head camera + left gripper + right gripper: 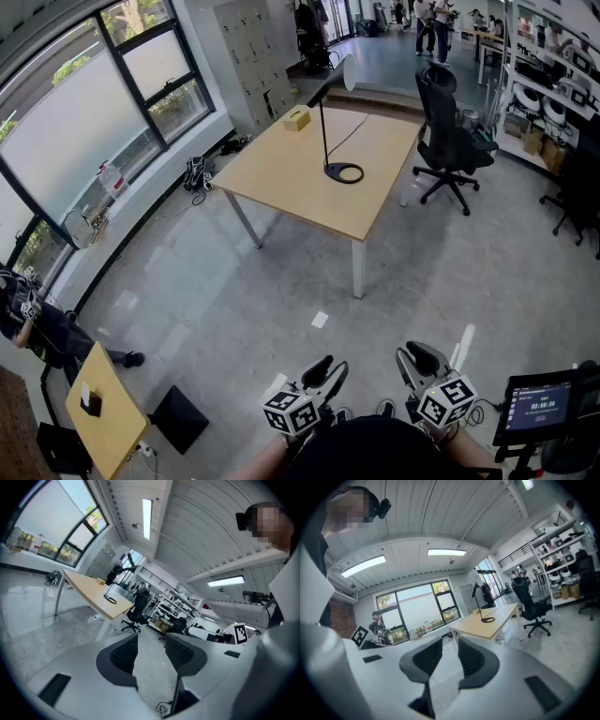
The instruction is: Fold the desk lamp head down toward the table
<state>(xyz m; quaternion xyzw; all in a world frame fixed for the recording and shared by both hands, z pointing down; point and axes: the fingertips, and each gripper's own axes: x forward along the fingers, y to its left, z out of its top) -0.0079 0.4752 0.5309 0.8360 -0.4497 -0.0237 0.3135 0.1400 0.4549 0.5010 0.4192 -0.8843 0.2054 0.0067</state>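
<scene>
Far ahead on surface [309, 192]: desk lamp [328, 169] upright, well apart from left gripper [328, 367] and right gripper [417, 358]; both jaws narrowly parted, empty.

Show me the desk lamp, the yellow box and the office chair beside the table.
desk lamp [323, 131], head view, on its upright stem.
yellow box [297, 117], head view, on its top face.
office chair [437, 94], head view, on its backrest.

Floor [281, 309] before the tabletop [281, 173] lies open; a chair [448, 141] crowds the tabletop's right side, near the lamp [328, 122].
</scene>
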